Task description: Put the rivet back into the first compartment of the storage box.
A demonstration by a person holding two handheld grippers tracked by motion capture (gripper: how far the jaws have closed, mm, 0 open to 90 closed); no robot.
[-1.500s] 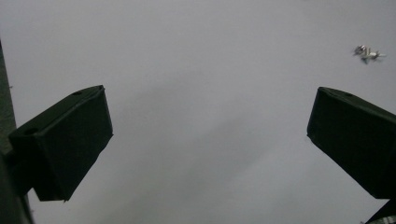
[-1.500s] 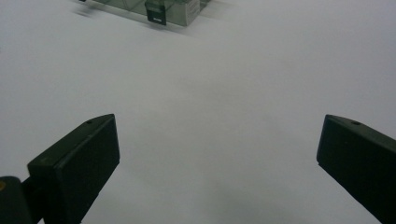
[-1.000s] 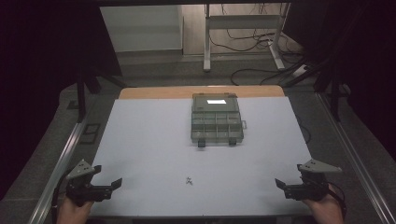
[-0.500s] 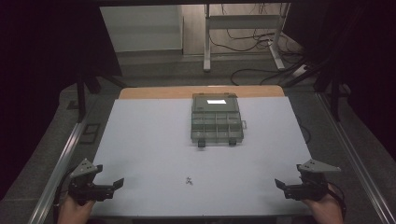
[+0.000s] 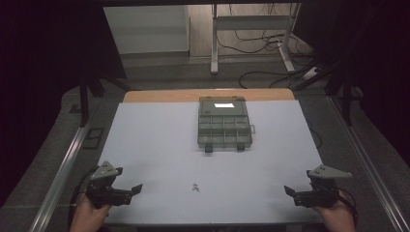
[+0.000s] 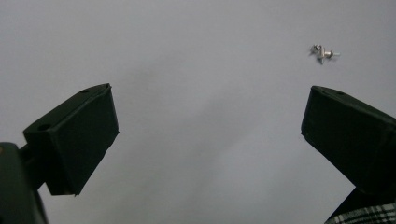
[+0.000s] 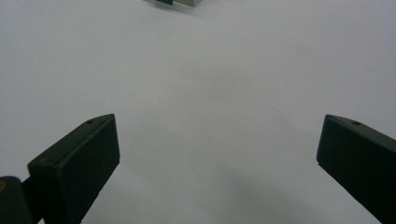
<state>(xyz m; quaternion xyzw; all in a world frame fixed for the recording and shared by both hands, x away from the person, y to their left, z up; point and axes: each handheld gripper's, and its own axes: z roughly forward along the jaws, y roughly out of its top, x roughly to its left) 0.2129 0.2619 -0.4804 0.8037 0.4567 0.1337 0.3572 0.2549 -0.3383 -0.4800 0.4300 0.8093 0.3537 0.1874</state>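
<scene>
A grey compartment box (image 5: 223,123) with a clear lid lies shut at the far middle of the white table (image 5: 159,145); its near corner (image 7: 177,2) peeks in at the top of the right gripper view. A few small metal screws (image 5: 195,187) lie near the front middle, also seen as screws (image 6: 322,52) in the left gripper view. My left gripper (image 5: 137,188) rests open at the front left corner, nothing between its jaws. My right gripper (image 5: 288,191) rests open at the front right corner, also empty.
A wooden strip (image 5: 208,94) runs along the table's far edge. Metal rails (image 5: 63,169) flank both sides. Beyond stand a desk frame (image 5: 251,29) and floor cables (image 5: 261,72).
</scene>
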